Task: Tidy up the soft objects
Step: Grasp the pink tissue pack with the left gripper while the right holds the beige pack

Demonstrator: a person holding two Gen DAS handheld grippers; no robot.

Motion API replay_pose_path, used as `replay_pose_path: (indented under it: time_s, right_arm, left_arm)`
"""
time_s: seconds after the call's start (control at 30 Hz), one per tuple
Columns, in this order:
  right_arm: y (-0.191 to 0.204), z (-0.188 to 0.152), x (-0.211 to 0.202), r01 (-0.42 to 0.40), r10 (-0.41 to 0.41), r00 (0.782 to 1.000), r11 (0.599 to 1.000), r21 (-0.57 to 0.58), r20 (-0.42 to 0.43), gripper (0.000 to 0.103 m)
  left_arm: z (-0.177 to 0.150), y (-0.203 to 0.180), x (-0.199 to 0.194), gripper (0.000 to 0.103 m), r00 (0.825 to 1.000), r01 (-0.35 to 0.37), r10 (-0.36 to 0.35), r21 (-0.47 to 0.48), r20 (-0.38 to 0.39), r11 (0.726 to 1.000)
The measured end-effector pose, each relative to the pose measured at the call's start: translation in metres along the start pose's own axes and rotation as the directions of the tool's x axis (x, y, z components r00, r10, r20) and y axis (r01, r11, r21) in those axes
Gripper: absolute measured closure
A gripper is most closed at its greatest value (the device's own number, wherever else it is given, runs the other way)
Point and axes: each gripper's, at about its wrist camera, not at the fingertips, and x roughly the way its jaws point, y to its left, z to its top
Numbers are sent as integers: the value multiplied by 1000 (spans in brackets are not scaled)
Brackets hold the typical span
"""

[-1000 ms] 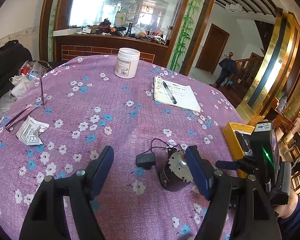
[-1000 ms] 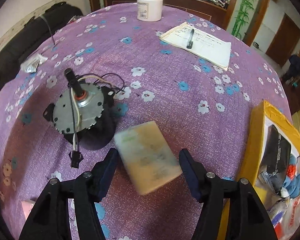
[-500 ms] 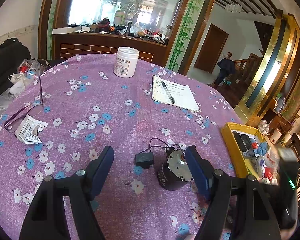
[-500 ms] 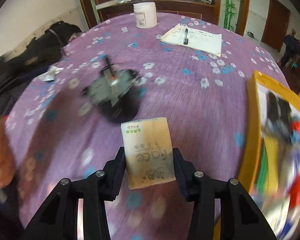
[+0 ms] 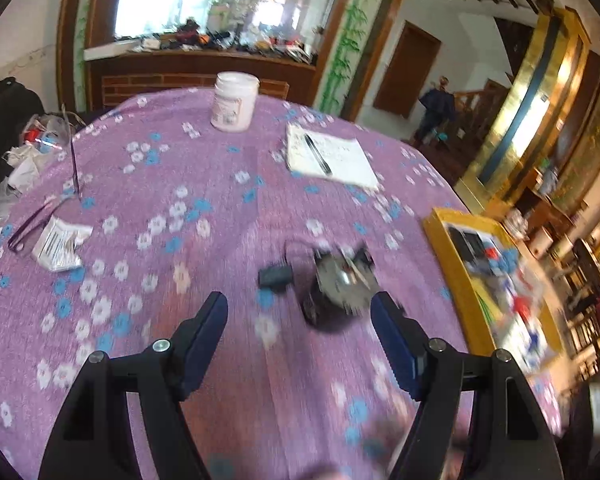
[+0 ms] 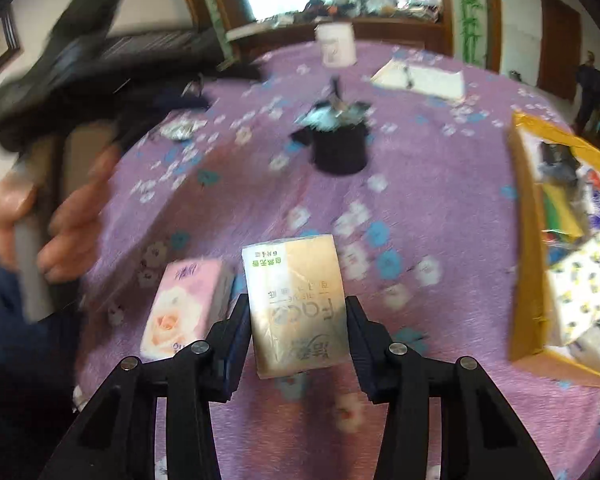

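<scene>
right gripper (image 6: 298,320) has its fingers clamped on the sides of the tan tissue pack (image 6: 298,308), held above the purple tablecloth (image 6: 440,208), probably so it can go into the yellow box (image 6: 526,248) at 3 o'clock, where the other soft stuff sits. pink tissue pack (image 6: 184,312) lies at 9 o'clock. left gripper (image 5: 300,344) is spread, nothing in it, motor (image 5: 338,284) at 1 o'clock

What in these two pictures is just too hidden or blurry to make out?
- Yellow box, right wrist view: contents smeared by blur, far side cut by the edge.
- Pink tissue pack, right wrist view: near end hidden behind the right gripper.
- White jar, left wrist view: label too blurred to read.
</scene>
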Motion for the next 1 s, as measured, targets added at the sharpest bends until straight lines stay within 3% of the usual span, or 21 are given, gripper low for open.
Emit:
replay_pose_path:
  time_s: [0.1, 0.2, 0.3, 0.5, 0.7, 0.83, 0.9, 0.93, 1.0]
  right_arm:
    - [-18, -3, -8, -13, 11, 999, 999, 52, 31, 54]
    - [-33, -7, -10, -35, 29, 998, 994, 99, 63, 54]
    - [-44, -12, -10, -48, 37, 996, 990, 134, 87, 54]
    - [-53, -20, -9, -64, 46, 993, 984, 165, 111, 54]
    - [-52, -21, -10, -72, 51, 990, 985, 155, 134, 54]
    - [-50, -21, -12, -75, 53, 988, 986, 151, 144, 54]
    - [-50, -22, -13, -80, 58, 987, 986, 148, 148, 54]
    - [-50, -22, -14, -81, 58, 987, 986, 147, 151, 54]
    - [-50, -23, -14, -84, 62, 987, 985, 149, 151, 54]
  left_arm:
    - [-23, 4, -32, 29, 999, 26, -25, 21, -34, 999]
    - [-54, 3, -52, 22, 996, 40, -35, 53, -81, 998]
    - [-88, -5, -62, 22, 990, 22, -10, 84, -143, 996]
    - [-117, -25, -50, 22, 973, -1, 20, 81, -231, 997]
    - [-121, -30, -26, 18, 953, 0, -12, -41, -303, 999]
    - [-126, -29, -9, 18, 947, -46, 22, -68, -321, 997]
    - [-129, -28, -2, 26, 944, -65, 47, -45, -325, 997]
    - [-129, -29, -3, 40, 949, -76, 66, -22, -308, 997]
    - [-128, -29, -3, 44, 954, -77, 72, -5, -292, 997]
